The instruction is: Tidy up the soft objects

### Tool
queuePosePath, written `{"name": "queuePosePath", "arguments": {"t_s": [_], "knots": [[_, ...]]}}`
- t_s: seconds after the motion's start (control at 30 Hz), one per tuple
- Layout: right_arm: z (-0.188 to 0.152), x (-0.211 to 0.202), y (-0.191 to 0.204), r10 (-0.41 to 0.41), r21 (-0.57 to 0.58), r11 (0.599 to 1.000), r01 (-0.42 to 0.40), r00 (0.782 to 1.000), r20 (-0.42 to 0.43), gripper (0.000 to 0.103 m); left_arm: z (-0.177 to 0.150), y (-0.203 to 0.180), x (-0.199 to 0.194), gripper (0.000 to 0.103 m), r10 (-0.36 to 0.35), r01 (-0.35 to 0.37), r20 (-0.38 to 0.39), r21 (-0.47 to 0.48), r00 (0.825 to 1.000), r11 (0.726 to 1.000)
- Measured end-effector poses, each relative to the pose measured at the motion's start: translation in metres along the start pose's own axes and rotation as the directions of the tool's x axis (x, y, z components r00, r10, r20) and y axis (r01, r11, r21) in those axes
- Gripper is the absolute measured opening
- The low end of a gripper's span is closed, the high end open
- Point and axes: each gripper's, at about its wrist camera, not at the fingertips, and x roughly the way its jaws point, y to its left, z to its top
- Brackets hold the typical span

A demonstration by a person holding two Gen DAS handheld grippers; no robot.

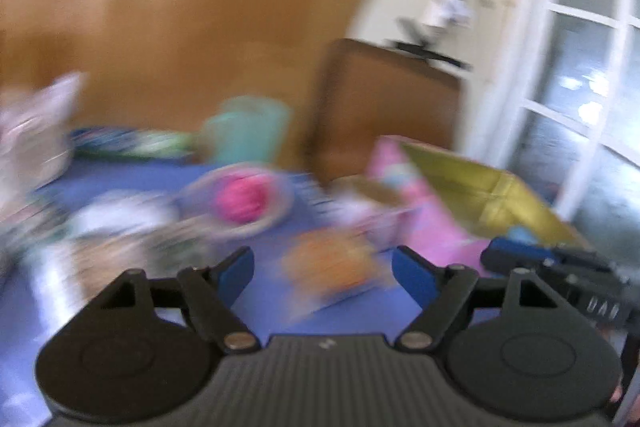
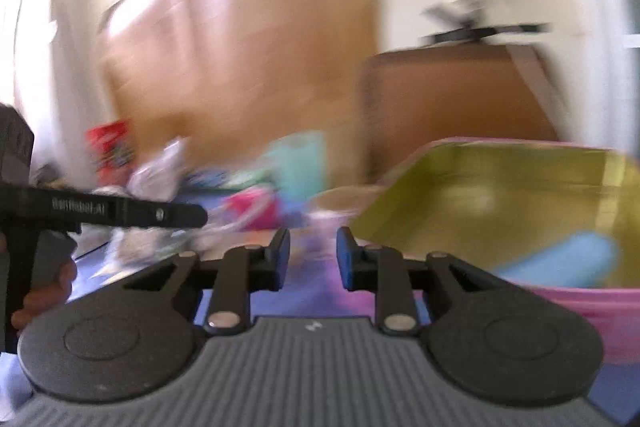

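Note:
Both views are smeared by motion. My left gripper [image 1: 322, 259] stands open over a blue mat [image 1: 132, 183], with nothing between its blue pads. Just beyond its fingers lies an orange soft toy [image 1: 336, 283]. Further off, a pink ball [image 1: 240, 203] sits inside a pale ring. A pink bin [image 1: 436, 227] with a yellow-green inside stands to the right. My right gripper [image 2: 313, 251] hovers at that bin's [image 2: 580, 307] near left corner, its jaws a narrow gap apart and holding nothing I can make out. A light blue soft roll [image 2: 568, 263] lies in the bin.
A teal container [image 1: 248, 131] and a heap of blurred soft things [image 1: 116, 223] sit on the mat's left and back. A wooden panel [image 1: 200, 7] and a brown cabinet [image 1: 384, 107] stand behind. A window [image 1: 584, 99] is at the right. A red pack [image 2: 110, 147] leans far left.

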Motion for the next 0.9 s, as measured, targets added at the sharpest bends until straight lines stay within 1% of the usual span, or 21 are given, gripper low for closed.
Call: {"name": "queuePosePath", "arguments": {"t_s": [0.07, 0.1, 0.17, 0.23, 0.27, 0.3, 0.33, 0.4, 0.43, 0.47, 0.5, 0.57, 0.63, 0.7, 0.73, 0.8, 0.87, 0.9], "knots": [[0.006, 0.024, 0.018, 0.053, -0.030, 0.998, -0.054, 0.998, -0.032, 0.028, -0.011, 0.030, -0.015, 0.079, 0.082, -0.081, 0.018, -0.039, 0.997, 0.996], [0.011, 0.039, 0.027, 0.066, -0.040, 0.997, -0.067, 0.997, -0.045, 0.028, -0.016, 0.043, -0.021, 0.079, 0.125, -0.123, 0.027, -0.056, 0.992, 0.991], [0.020, 0.067, 0.040, 0.053, -0.038, 0.998, -0.056, 0.996, -0.070, 0.029, -0.024, 0.063, -0.030, 0.079, 0.168, -0.163, 0.043, -0.092, 0.985, 0.982], [0.033, 0.101, 0.046, 0.012, -0.018, 1.000, -0.013, 0.995, -0.101, 0.029, -0.031, 0.072, -0.033, 0.079, 0.186, -0.177, 0.076, -0.107, 0.980, 0.978], [0.035, 0.113, 0.049, -0.010, -0.006, 1.000, 0.009, 0.993, -0.118, 0.029, -0.030, 0.076, -0.029, 0.079, 0.185, -0.176, 0.061, -0.122, 0.981, 0.977], [0.039, 0.129, 0.048, -0.035, 0.006, 0.999, 0.036, 0.989, -0.142, 0.029, -0.029, 0.080, -0.030, 0.077, 0.157, -0.147, 0.069, -0.135, 0.985, 0.980], [0.040, 0.142, 0.046, -0.063, 0.018, 0.998, 0.067, 0.984, -0.169, 0.029, -0.029, 0.081, -0.032, 0.078, 0.153, -0.141, 0.083, -0.139, 0.985, 0.980], [0.040, 0.169, 0.041, -0.088, 0.062, 0.992, 0.106, 0.965, -0.246, 0.031, -0.026, 0.078, -0.031, 0.079, 0.138, -0.125, 0.092, -0.134, 0.986, 0.983], [0.038, 0.179, 0.035, -0.081, 0.107, 0.988, 0.115, 0.957, -0.279, 0.030, -0.025, 0.079, -0.032, 0.079, 0.126, -0.112, 0.099, -0.136, 0.987, 0.984], [0.037, 0.184, 0.030, -0.056, 0.157, 0.982, 0.107, 0.952, -0.302, 0.024, -0.025, 0.079, -0.034, 0.079, 0.120, -0.105, 0.103, -0.140, 0.988, 0.985], [0.036, 0.186, 0.025, -0.022, 0.211, 0.973, 0.092, 0.950, -0.312, 0.021, -0.026, 0.080, -0.035, 0.079, 0.118, -0.101, 0.106, -0.148, 0.987, 0.984], [0.037, 0.168, 0.024, 0.043, 0.291, 0.956, 0.040, 0.961, -0.273, 0.013, -0.029, 0.083, -0.037, 0.079, 0.111, -0.090, 0.115, -0.174, 0.987, 0.981], [0.039, 0.134, 0.028, 0.103, 0.334, 0.942, -0.025, 0.970, -0.218, 0.010, -0.031, 0.087, -0.040, 0.079, 0.099, -0.073, 0.125, -0.198, 0.987, 0.977], [0.037, 0.097, 0.035, 0.147, 0.325, 0.942, -0.083, 0.973, -0.178, 0.010, -0.031, 0.089, -0.043, 0.079, 0.082, -0.053, 0.133, -0.209, 0.988, 0.977], [0.032, 0.077, 0.037, 0.169, 0.317, 0.942, -0.110, 0.971, -0.167, 0.010, -0.032, 0.089, -0.044, 0.079, 0.073, -0.043, 0.138, -0.209, 0.988, 0.977], [0.020, 0.045, 0.033, 0.225, 0.337, 0.928, -0.160, 0.961, -0.164, 0.010, -0.032, 0.085, -0.047, 0.079, 0.049, -0.021, 0.138, -0.198, 0.989, 0.980], [0.004, 0.020, 0.023, 0.247, 0.369, 0.914, -0.167, 0.952, -0.181, 0.010, -0.030, 0.077, -0.046, 0.079, 0.006, 0.015, 0.112, -0.181, 0.994, 0.983], [-0.003, 0.011, 0.018, 0.237, 0.379, 0.913, -0.151, 0.953, -0.190, 0.010, -0.028, 0.071, -0.044, 0.078, -0.033, 0.049, 0.094, -0.176, 0.995, 0.983]]}}
